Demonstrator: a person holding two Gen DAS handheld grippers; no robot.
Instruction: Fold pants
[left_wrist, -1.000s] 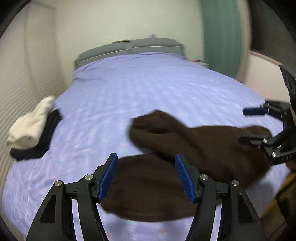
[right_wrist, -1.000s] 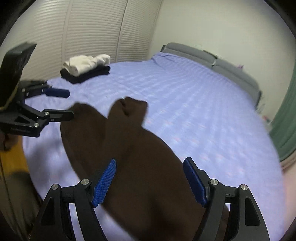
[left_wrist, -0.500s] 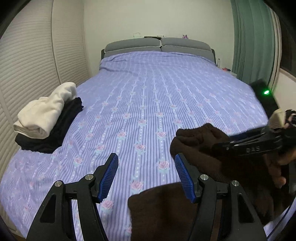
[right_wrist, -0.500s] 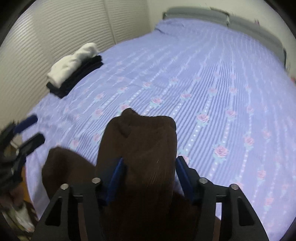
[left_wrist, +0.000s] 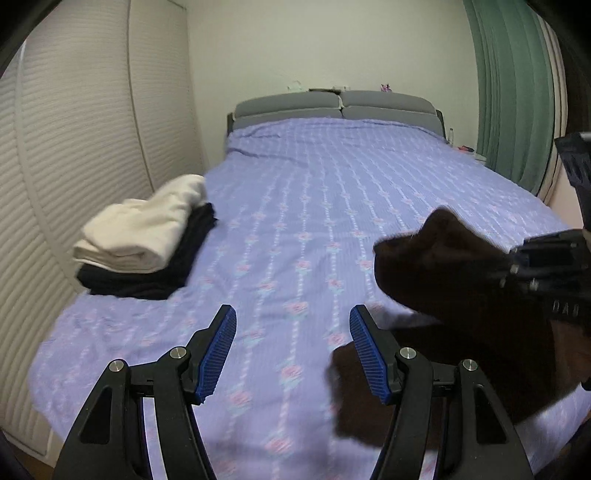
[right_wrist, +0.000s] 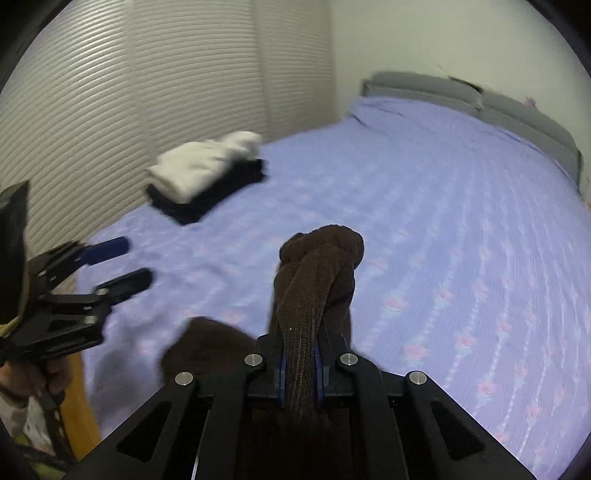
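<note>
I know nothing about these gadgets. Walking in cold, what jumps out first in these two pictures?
First, the bunch of brown pants, pinched tight in the right gripper and lifted above the lilac flowered bedspread. The left gripper hangs open over the sheet with nothing between its blue pads. By the slatted doors, a cream garment sits folded on a black one at the bed's left edge.

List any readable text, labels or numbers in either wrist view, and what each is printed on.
"DAB" or "DAS": pale letters on the black body of the right gripper, seen in the left wrist view; last letter blurred, so the reading is uncertain.
Nothing else readable: no print shows on the brown pants, the folded clothes stack, the floral bedsheet or the left gripper.
</note>
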